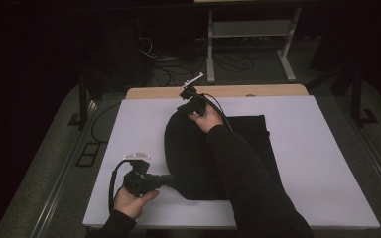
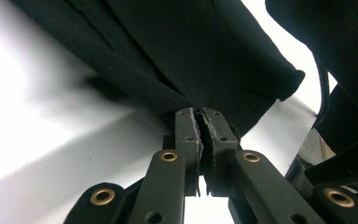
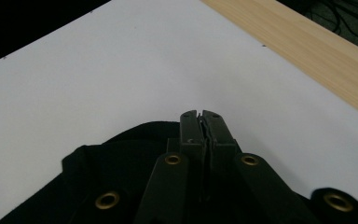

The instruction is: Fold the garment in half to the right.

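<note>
Black garment [image 1: 203, 158] spread on a white tabletop [image 1: 317, 163], held at two points. The garment lies across the middle of the white surface, partly covered in the high view by the person's right sleeve [image 1: 248, 183], which crosses it diagonally from the near edge.

Left gripper [image 1: 171, 179]: at the near left of the garment, lying low and pointing sideways into the cloth. In the left gripper view its fingers [image 2: 189, 135] are pressed together with a fold of the garment's thick hem [image 2: 135, 79] pinched at their tips; the cloth rises away from the tabletop [image 2: 51, 154] behind the grip.

Right gripper [image 1: 184, 110]: at the far edge of the garment, close to the bare wooden strip [image 1: 228, 91] behind the white surface. In the right gripper view its fingers [image 3: 191, 130] are likewise closed, with a thin layer of black fabric [image 3: 121, 158] caught between them and bunched beneath, the tips projecting over bare white tabletop [image 3: 121, 70].
</note>
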`<state>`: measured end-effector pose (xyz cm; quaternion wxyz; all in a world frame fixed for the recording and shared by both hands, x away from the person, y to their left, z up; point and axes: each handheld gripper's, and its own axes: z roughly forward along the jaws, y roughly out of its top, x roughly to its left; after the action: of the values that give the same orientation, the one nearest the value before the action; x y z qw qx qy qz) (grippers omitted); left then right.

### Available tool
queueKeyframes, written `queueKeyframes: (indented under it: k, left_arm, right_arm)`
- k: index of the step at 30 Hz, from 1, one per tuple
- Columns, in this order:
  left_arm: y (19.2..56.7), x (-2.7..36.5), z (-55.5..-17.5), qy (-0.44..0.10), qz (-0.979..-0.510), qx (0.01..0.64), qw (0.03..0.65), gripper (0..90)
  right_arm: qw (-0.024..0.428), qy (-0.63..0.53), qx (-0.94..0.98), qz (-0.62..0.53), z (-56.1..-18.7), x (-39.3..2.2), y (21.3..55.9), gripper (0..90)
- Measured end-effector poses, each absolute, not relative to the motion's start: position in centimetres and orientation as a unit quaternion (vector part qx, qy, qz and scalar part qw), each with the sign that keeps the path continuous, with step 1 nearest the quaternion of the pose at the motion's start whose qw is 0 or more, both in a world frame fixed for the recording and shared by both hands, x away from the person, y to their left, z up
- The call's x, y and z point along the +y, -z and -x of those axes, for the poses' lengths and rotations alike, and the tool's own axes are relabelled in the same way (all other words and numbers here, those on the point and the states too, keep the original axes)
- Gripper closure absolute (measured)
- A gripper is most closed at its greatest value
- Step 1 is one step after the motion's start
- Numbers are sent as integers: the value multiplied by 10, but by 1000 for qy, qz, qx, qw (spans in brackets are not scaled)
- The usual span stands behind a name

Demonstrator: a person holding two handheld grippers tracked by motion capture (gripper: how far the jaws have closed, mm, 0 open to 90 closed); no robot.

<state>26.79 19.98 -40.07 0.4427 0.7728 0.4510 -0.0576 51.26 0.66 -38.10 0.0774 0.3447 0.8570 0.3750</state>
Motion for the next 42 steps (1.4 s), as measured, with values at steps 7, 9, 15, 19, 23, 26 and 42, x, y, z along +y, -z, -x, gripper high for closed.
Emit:
queueKeyframes:
  k: [7, 9, 15, 19, 23, 26, 42]
  left_arm:
    - [394, 194, -269, 60, -772, 444, 451, 847]
    - [389, 193, -269, 60, -770, 439, 459, 847]
    - [379, 183, -276, 65, -771, 424, 471, 847]
    - [369, 170, -280, 64, -775, 409, 478, 847]
    - [360, 158, -284, 64, -780, 392, 483, 848]
    - [356, 150, -286, 65, -783, 384, 485, 848]
    - [345, 105, -290, 87, -792, 345, 495, 848]
  right_arm:
    - [91, -373, 855, -348, -512, -11, 372, 865]
    - [94, -371, 855, -349, -511, -15, 370, 865]
    - [98, -376, 852, -351, -510, -22, 365, 865]
    - [100, -377, 851, -352, -509, -29, 363, 863]
    - [103, -374, 851, -354, -507, -37, 363, 864]
    - [104, -372, 851, -355, -506, -45, 362, 864]
    - [120, -379, 834, -383, -501, -98, 356, 863]
